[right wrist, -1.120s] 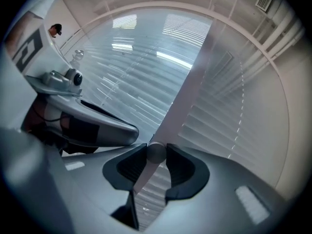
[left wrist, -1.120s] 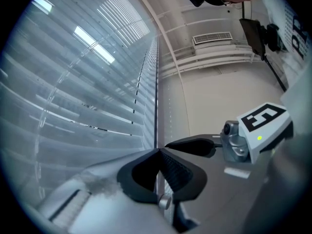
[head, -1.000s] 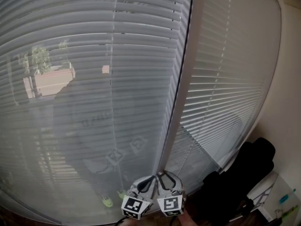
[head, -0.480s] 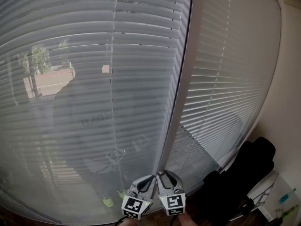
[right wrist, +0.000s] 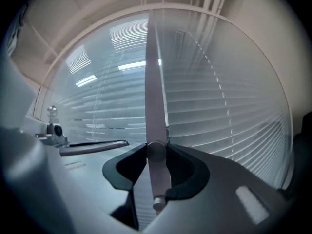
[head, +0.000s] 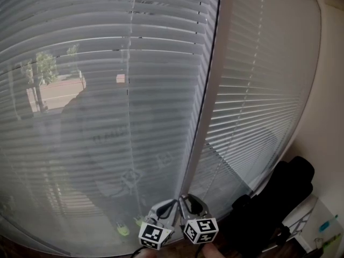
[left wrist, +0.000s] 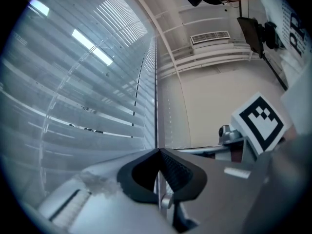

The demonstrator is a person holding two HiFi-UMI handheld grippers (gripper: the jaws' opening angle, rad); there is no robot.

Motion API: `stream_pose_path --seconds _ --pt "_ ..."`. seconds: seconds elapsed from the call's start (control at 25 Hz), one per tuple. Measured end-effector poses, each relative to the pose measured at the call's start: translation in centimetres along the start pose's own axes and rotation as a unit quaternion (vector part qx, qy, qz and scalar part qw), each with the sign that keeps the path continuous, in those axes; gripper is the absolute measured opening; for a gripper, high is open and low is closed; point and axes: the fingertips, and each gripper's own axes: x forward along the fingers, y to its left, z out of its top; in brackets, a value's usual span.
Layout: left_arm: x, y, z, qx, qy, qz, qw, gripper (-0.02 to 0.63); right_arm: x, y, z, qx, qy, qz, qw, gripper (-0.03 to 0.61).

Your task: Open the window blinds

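Note:
Pale horizontal blinds [head: 107,63] cover the window, their slats nearly flat against the glass. A long pale tilt wand [head: 207,90] hangs from the top down to both grippers at the bottom centre. My right gripper [head: 186,200] is shut on the wand's lower end, and in the right gripper view the wand [right wrist: 152,82] runs up from between its jaws [right wrist: 156,152]. My left gripper [head: 173,204] sits just left of it, touching side by side. In the left gripper view its jaw tips [left wrist: 157,151] meet on a thin pale strip of the wand.
A second blind [head: 258,90] covers the window section to the right. A black chair or bag [head: 279,198] stands at the lower right beside a white surface [head: 317,224]. A plain wall [head: 330,106] closes the right side. The glass reflects a person's outline.
The right gripper has rolled about its own axis while staying on the wand, so its marker cube shows a different face. Thin dark gaps show between the upper slats. The left gripper has not moved.

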Motion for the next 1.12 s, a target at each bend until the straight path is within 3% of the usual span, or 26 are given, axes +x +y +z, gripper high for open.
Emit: stream_pose_path --seconds 0.24,0.52,0.68,0.8,0.92,1.12 --pt "-0.1 -0.1 0.1 0.000 0.000 0.000 1.0000 -0.009 -0.1 -0.1 0.0 0.062 -0.006 0.001 0.998 0.133" --pt "-0.1 0.0 0.1 0.000 0.004 0.001 1.0000 -0.009 -0.1 0.0 -0.1 0.041 -0.009 0.005 0.999 0.135" --pt "-0.1 -0.1 0.8 -0.004 -0.004 -0.001 1.0000 -0.009 -0.5 0.3 0.0 -0.080 0.006 0.003 0.997 0.135" --pt "-0.1 0.0 1.3 -0.010 -0.007 0.002 0.9999 -0.009 -0.7 0.8 0.2 -0.186 0.012 -0.001 0.983 0.135" --pt "-0.2 0.0 0.6 -0.007 -0.003 0.003 1.0000 -0.009 -0.7 1.6 0.4 -0.299 0.028 -0.002 0.954 0.137" --pt "-0.2 0.1 0.6 -0.004 -0.003 0.007 1.0000 -0.009 0.1 1.9 0.1 -0.427 0.036 -0.011 0.904 0.138"
